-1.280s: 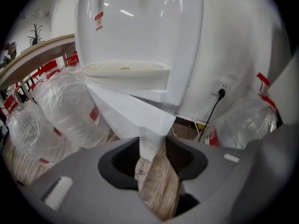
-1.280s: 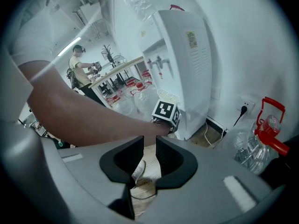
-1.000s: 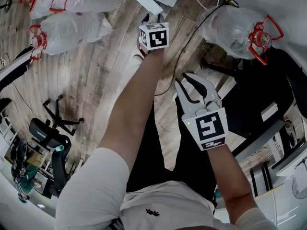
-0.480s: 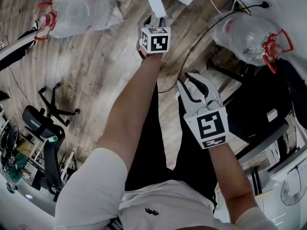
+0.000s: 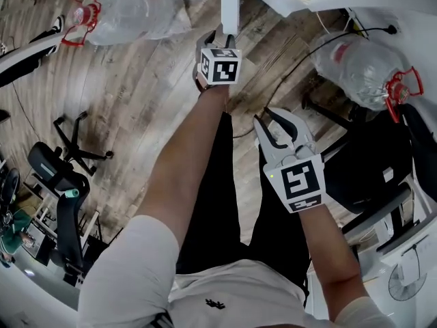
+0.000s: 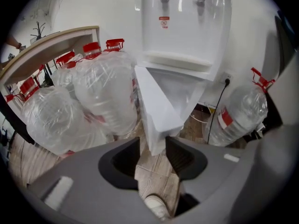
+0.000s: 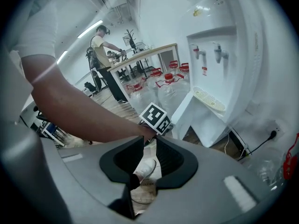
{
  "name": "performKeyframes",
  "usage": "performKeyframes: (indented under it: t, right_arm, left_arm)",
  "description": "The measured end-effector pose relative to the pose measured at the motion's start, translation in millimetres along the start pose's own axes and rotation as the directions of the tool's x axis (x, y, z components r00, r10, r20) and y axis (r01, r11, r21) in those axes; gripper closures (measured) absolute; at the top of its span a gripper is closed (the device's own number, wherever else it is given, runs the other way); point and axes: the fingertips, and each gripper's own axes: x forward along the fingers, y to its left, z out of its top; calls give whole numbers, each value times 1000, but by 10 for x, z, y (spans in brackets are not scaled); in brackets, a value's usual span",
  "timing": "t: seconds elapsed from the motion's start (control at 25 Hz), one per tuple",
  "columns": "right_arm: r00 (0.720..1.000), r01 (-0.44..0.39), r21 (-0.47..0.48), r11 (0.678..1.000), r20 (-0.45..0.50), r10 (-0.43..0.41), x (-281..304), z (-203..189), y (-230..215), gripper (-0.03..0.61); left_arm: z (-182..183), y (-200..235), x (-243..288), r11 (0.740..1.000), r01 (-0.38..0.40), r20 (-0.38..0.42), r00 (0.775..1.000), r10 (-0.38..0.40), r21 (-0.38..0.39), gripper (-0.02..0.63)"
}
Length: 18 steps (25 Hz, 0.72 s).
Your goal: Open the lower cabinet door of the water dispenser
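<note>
Door edge caught in the left tongs

We start with the wooden floor (image 5: pixel 136 94), which fills most of the head view. On it stands the white water dispenser (image 6: pixel 187 22) against the wall, its two taps at the top and a drip shelf below them. The lower cabinet door (image 6: pixel 156 111) stands swung out from the dispenser's body, its free edge pointing toward us, and behind it we can see into the white hollow of the cabinet.

Next in size are the big water bottles. A cluster wrapped in clear plastic (image 6: pixel 103 92) crowds the door's left side, and a single bottle with a red handle (image 6: pixel 236 115) lies to the right of the dispenser, near a black cable (image 5: pixel 300 53) that runs to a wall socket.

The left gripper (image 6: pixel 153 155) is stretched out at arm's length. Its jaws sit on either side of the door's bottom corner and hold it (the right-hand jaw presses flat against the panel). The right gripper (image 7: pixel 149 148) hangs nearer the body, well apart from the door. Its jaws stand a narrow gap apart with nothing between them. Through that gap we make out only floor and a white shoe (image 7: pixel 142 169).
</note>
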Motion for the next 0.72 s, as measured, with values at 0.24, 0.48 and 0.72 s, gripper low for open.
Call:
performKeyframes:
  t: [0.24, 0.48, 0.72]
  right_arm:
    - [1000, -14, -26, 1000, -27, 13, 241, 145, 130, 512]
    - [999, -25, -46, 999, -47, 23, 451, 298, 251, 512]
    - [996, -33, -62, 998, -81, 28, 618, 393, 304, 512]
  left_arm:
    - [-52, 435, -38, 1000, -4, -10, 1000, 4, -5, 390]
    - [-57, 899, -66, 1000, -14, -11, 1000, 14, -2, 394]
    - [6, 1365, -46, 1000, -21, -24, 999, 21, 19, 396]
